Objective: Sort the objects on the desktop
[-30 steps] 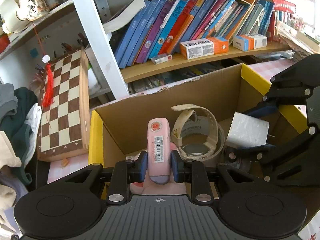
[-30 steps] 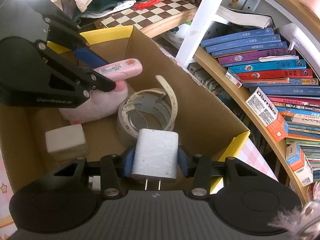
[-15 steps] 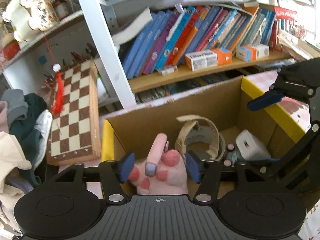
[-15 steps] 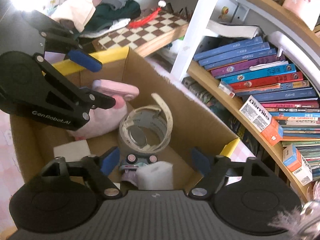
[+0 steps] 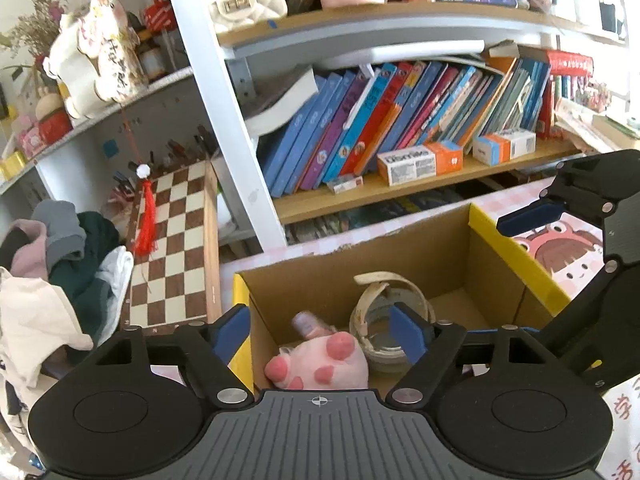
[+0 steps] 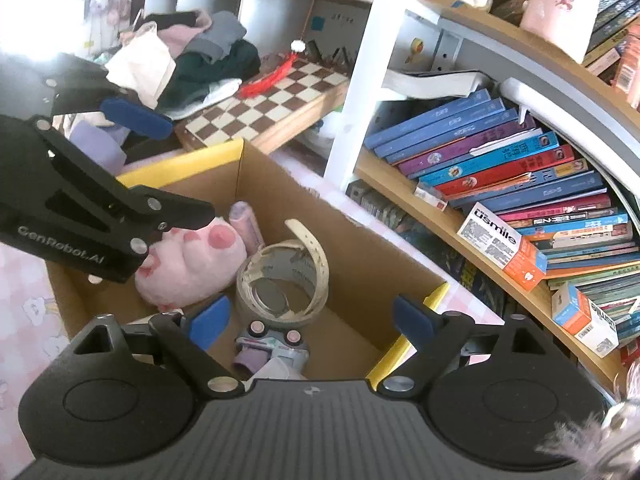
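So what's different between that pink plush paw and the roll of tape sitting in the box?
The pink plush paw is soft, rounded and solid pink with darker pink pads; the roll of tape is a stiff beige ring with a hollow middle. The paw lies slumped on its side, while the tape rests flat with a loose strip curling upward. Both sit next to each other inside the cardboard box, and neither tool holds them.

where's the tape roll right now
In both wrist views the tape roll sits inside the cardboard box, just right of the pink plush paw.
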`<action>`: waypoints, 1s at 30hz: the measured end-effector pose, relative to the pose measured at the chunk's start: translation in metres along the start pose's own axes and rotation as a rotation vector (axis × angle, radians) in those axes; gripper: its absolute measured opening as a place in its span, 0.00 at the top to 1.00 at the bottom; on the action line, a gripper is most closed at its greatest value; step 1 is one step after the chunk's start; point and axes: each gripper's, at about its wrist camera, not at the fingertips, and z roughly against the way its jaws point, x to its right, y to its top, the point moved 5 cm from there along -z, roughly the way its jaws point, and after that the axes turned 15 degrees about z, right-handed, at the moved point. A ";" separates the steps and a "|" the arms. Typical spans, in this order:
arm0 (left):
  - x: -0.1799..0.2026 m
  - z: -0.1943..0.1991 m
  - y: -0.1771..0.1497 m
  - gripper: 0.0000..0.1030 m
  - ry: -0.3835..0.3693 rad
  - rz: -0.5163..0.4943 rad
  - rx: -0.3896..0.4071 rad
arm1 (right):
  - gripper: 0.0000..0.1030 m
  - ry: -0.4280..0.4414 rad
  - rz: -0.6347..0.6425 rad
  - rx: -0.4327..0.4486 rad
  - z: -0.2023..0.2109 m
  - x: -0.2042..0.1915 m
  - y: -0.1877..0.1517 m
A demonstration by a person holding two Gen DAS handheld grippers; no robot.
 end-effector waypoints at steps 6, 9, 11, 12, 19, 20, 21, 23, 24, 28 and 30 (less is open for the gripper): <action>0.001 0.021 -0.001 0.22 0.005 0.013 0.028 | 0.10 -0.010 -0.043 0.031 0.014 0.001 0.001; -0.001 0.031 -0.004 0.21 0.014 0.024 0.038 | 0.09 -0.020 -0.080 0.045 0.019 0.001 0.001; -0.004 0.039 -0.006 0.21 0.018 0.037 0.046 | 0.09 -0.032 -0.106 0.058 0.024 0.001 0.002; -0.005 0.043 -0.007 0.20 0.019 0.043 0.049 | 0.09 -0.037 -0.118 0.066 0.027 0.000 0.003; -0.018 0.074 -0.014 0.16 0.019 0.114 0.096 | 0.08 -0.092 -0.179 0.121 0.054 -0.005 0.004; -0.019 0.076 -0.016 0.16 0.017 0.125 0.100 | 0.07 -0.104 -0.192 0.125 0.058 -0.005 0.003; -0.020 0.079 -0.017 0.16 0.016 0.136 0.103 | 0.06 -0.120 -0.203 0.126 0.063 -0.006 0.001; -0.022 0.083 -0.021 0.16 0.015 0.153 0.109 | 0.06 -0.151 -0.227 0.128 0.072 -0.008 -0.004; -0.023 0.085 -0.023 0.16 0.015 0.161 0.112 | 0.05 -0.167 -0.239 0.129 0.076 -0.009 -0.006; -0.023 0.094 -0.033 0.13 0.017 0.190 0.121 | 0.02 -0.231 -0.286 0.133 0.095 -0.014 -0.015; -0.022 0.101 -0.037 0.08 0.014 0.190 0.131 | 0.01 -0.263 -0.309 0.135 0.104 -0.016 -0.020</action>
